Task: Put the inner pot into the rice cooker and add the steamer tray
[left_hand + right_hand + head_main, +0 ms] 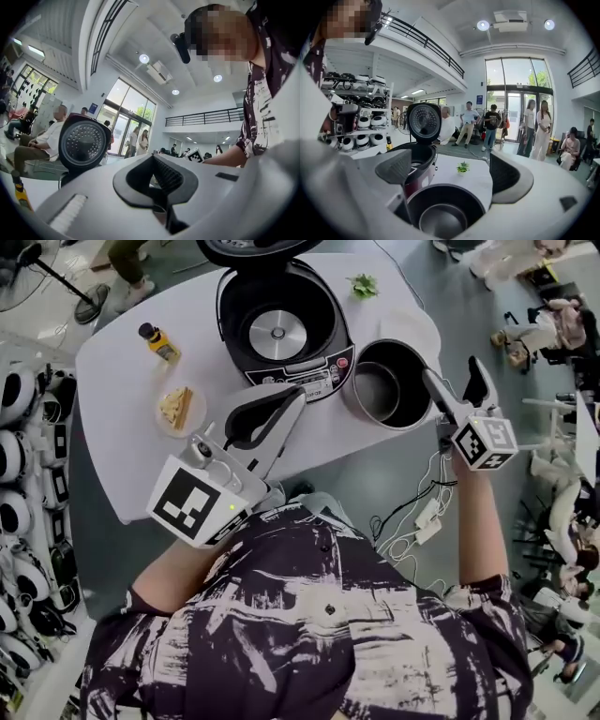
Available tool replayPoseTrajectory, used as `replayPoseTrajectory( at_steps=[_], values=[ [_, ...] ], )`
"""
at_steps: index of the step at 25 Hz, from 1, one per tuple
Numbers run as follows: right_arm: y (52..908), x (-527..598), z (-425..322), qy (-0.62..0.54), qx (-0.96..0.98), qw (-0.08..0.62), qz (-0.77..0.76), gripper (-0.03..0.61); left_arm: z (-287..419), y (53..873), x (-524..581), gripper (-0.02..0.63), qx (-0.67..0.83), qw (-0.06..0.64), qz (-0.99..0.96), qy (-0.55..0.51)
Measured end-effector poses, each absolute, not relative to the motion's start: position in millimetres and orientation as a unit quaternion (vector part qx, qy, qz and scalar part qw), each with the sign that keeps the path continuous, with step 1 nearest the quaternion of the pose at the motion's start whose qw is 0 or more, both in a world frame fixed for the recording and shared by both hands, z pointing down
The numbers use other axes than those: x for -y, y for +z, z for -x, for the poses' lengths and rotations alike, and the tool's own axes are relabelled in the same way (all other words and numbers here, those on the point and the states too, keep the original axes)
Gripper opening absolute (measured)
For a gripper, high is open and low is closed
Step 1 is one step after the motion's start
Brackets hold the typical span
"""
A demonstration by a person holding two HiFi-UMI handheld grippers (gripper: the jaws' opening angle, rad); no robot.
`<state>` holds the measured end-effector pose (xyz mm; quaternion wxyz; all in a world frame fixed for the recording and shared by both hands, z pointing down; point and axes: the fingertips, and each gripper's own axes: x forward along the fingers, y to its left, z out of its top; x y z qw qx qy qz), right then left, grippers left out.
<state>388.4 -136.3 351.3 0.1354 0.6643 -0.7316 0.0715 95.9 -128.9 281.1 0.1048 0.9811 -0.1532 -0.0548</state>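
Note:
The black rice cooker stands open at the back of the white table, lid up, its cavity showing a metal plate. The dark inner pot sits to its right near the table's edge, with a smaller grey round piece inside. My right gripper is open over the pot's right rim; in the right gripper view the pot lies below the spread jaws of the gripper. My left gripper is shut on nothing, in front of the cooker's control panel, with the lid visible beyond the gripper.
A yellow bottle and a plate with food sit left of the cooker. A green sprig lies at the back right. Cables and a power strip lie on the floor. Shelves of cookers line the left.

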Motion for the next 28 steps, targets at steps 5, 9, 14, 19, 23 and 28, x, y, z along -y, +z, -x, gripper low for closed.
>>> replayPoseTrajectory(
  at_steps=[5,9,14,19,23,28],
  values=[
    [397.2,163.1,-426.0,0.114,0.729,0.187,-0.649,0.477,-86.3,284.9,150.9,0.005,0.192,0.106,-0.974,-0.060],
    [448.5,169.9,-446.8,0.163,0.731,0.221,-0.625,0.477,-84.0,289.8,161.0,0.005,0.223,0.110,-0.967,-0.055],
    [517.2,172.4,-467.4,0.245,0.730,0.268,-0.580,0.477,-92.9,292.4,170.3,0.005,0.252,0.112,-0.960,-0.048],
    [579.4,164.8,-483.3,0.318,0.707,0.335,-0.535,0.472,-104.1,292.1,175.8,0.005,0.273,0.113,-0.954,-0.043],
    [608.6,158.8,-488.0,0.365,0.683,0.373,-0.511,0.322,-106.7,289.7,179.1,0.005,0.282,0.111,-0.952,-0.042],
    [633.7,145.9,-498.2,0.419,0.645,0.417,-0.484,0.047,-105.1,290.2,180.3,0.005,0.292,0.110,-0.949,-0.040]
  ],
)
